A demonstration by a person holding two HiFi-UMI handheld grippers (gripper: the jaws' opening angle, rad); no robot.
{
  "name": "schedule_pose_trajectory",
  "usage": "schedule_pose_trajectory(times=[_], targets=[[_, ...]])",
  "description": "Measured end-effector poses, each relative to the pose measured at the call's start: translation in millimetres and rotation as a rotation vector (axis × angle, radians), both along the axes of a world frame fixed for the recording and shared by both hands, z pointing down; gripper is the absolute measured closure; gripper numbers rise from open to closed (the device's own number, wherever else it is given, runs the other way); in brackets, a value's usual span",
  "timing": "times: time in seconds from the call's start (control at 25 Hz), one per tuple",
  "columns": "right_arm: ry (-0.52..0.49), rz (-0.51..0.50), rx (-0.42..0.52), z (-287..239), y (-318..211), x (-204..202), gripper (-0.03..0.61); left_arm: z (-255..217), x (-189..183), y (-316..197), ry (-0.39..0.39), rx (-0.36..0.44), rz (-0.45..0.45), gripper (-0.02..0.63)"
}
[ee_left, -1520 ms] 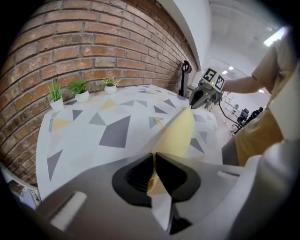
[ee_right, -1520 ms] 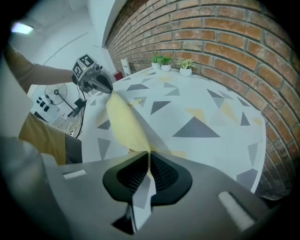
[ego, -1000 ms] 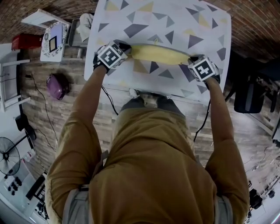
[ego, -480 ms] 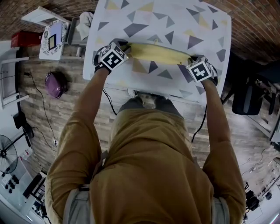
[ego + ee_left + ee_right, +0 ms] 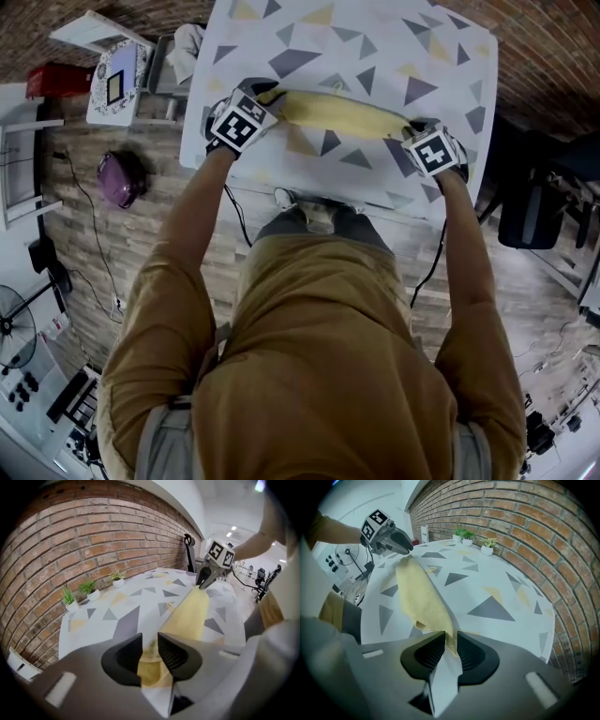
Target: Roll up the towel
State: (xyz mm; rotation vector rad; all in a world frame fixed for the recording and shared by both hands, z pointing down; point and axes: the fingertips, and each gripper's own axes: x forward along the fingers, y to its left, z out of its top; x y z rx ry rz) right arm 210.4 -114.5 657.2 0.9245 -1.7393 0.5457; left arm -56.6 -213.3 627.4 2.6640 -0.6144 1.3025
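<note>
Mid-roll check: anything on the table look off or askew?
Nothing spilled or damaged. The rolled yellow terry towel looks uneven: a loose fold bulges beside the right gripper, whose jaws have just been opening with the towel's end between them.

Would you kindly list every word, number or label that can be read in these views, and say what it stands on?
No text can be read anywhere.
Left marker cube and right marker cube: black-and-white square patterns, no letters.
Red box and patterned white panel: too small to read.
Towel: plain yellow, no print.
Table: coloured triangles only.
</note>
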Motion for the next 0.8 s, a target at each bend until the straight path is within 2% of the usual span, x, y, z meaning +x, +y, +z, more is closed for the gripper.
schedule_pose_trajectory(times=[0.12,0.2,0.36,0.56,0.8], targets=[[-0.016,-0.001,0.0,1,2,-2,0.493,5,11,10,-0.006,-0.007,0.039,0.506],[0.013,0.009,0.006,0,3,4,0.484,11,17,16,-0.02,-0.016,0.065,0.506],[0.019,0.065,0.025,0,6,13,0.466,23,21,22,-0.048,-0.027,0.096,0.506],[0.01,0.109,0.044,-2,12,19,0.463,31,18,29,-0.08,-0.049,0.102,0.505],[-0.03,0.168,0.075,-5,22,18,0.463,22,17,23,-0.038,0.004,0.068,0.505]])
